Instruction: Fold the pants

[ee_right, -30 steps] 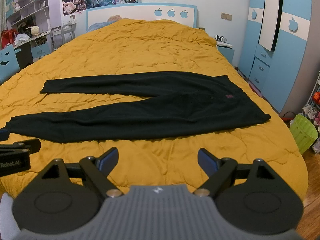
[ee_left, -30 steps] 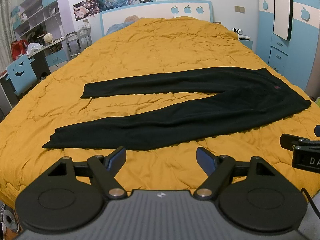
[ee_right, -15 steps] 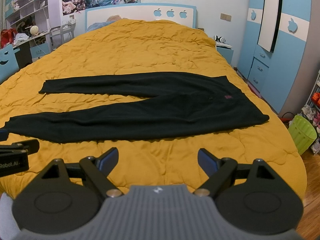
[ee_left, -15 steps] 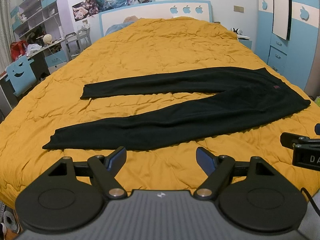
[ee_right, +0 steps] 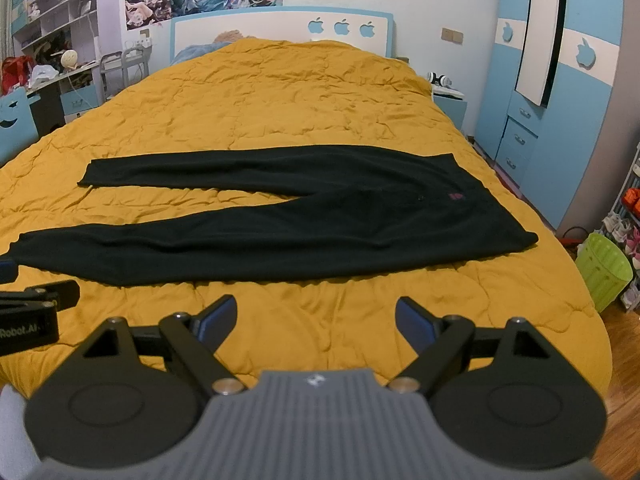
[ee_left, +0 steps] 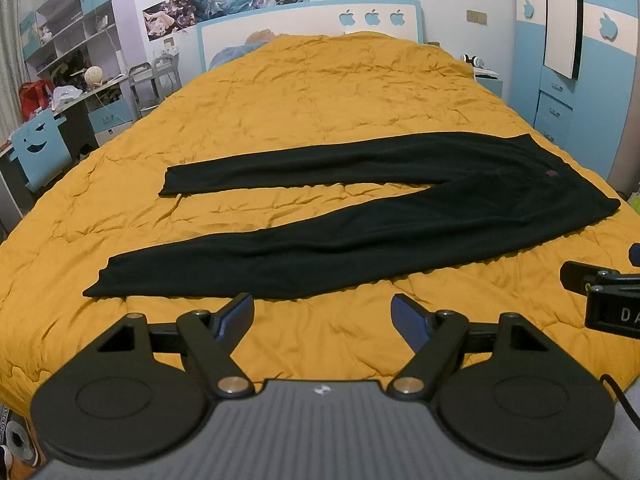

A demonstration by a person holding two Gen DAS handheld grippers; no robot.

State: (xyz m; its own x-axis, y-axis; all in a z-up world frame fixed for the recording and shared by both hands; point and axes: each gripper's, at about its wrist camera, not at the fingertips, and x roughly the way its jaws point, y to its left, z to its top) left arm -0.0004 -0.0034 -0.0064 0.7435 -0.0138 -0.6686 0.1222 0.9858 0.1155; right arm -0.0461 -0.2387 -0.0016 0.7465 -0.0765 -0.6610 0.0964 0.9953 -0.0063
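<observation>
**Pants Laid Flat on Bed, Both Grippers Released**

**Workpiece.** The black pants (ee_left: 360,216) lie flat and unfolded across the yellow quilt (ee_left: 320,92) that covers the bed. The garment runs crosswise to both cameras. The waistband end points to the right, near the right edge of the bed. The two legs extend to the left and spread apart in a narrow V, with a wedge of quilt showing between them. The far leg is the shorter-looking of the two in both views; the near leg ends close to the left side of the bed. A small red label (ee_right: 455,196) sits on the seat area near the waistband.

**Left gripper.** The left gripper (ee_left: 322,312) is released: its two blue-padded fingers stand wide apart and hold nothing. It hangs above bare quilt, just short of the near leg's lower edge. Contact with the fabric is not present.

**Right gripper.** The right gripper (ee_right: 316,314) is likewise released, fingers spread, with nothing between them. It sits above bare quilt in front of the near leg, apart from the pants (ee_right: 280,220).

**Surroundings.** A white and blue headboard (ee_left: 308,28) stands at the far end of the bed. A blue wardrobe (ee_right: 568,92) stands at the right. A green basket (ee_right: 604,268) is on the floor beside the bed.
</observation>
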